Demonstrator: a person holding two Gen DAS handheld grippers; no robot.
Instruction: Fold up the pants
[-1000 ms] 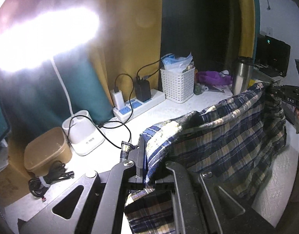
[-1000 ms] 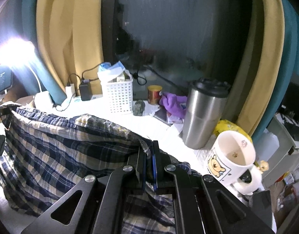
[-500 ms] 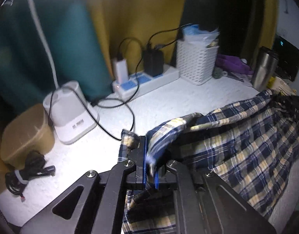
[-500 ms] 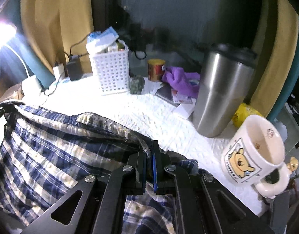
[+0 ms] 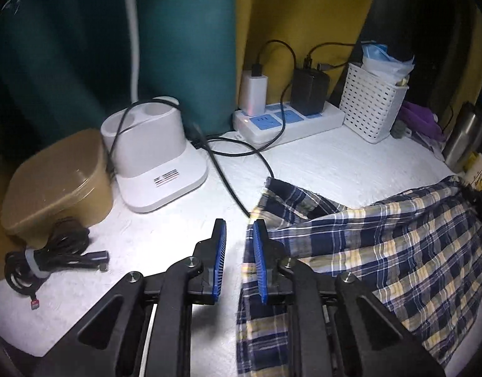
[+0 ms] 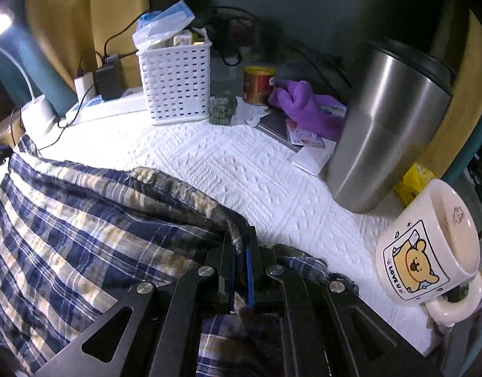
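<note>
White textured cloth is covering the table (image 6: 241, 169), which is being backed by teal and yellow curtains. Plaid pants (image 5: 398, 245) are being spread over the near part of the table, their edge lying just short of a white power strip (image 5: 288, 122). The left gripper (image 5: 239, 251) has just been opening; its blue pads (image 5: 220, 257) are being kept apart with only bare table between them, the fabric lying beside the right pad. The right gripper (image 6: 241, 267) is being kept clenched on a fold of the pants, near a steel tumbler (image 6: 388, 125) and a bear mug (image 6: 429, 245).
</note>
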